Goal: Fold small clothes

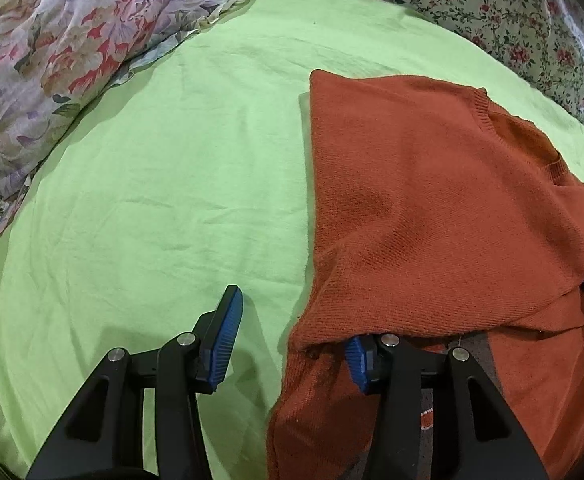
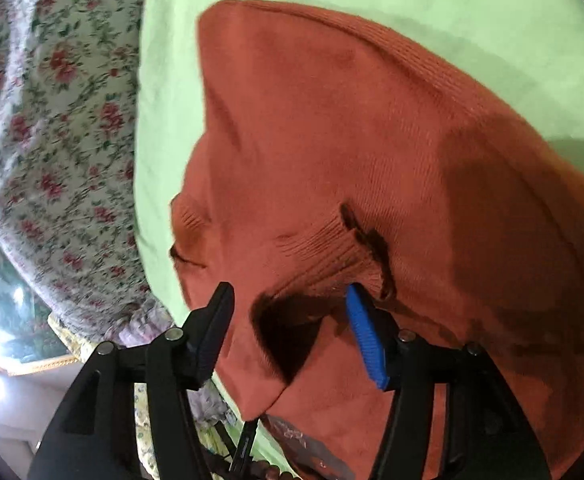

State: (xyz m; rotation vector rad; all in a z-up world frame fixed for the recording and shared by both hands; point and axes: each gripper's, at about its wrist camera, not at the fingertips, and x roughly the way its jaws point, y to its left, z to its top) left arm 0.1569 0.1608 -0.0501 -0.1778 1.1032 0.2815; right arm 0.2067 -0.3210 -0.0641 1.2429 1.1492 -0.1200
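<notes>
Both grippers angled steeply down over green sheet [image 1: 151, 168]. Left gripper [image 1: 292, 332]: jaws about half apart, nothing pinched; right finger tucked under edge of orange sweater [image 1: 432, 200]. Right gripper [image 2: 287, 320]: jaws parted, sweater cuff [image 2: 332, 248] between, pads not pressing. Sweater lies part-folded on sheet, beside floral bedding [image 1: 492, 8].
</notes>
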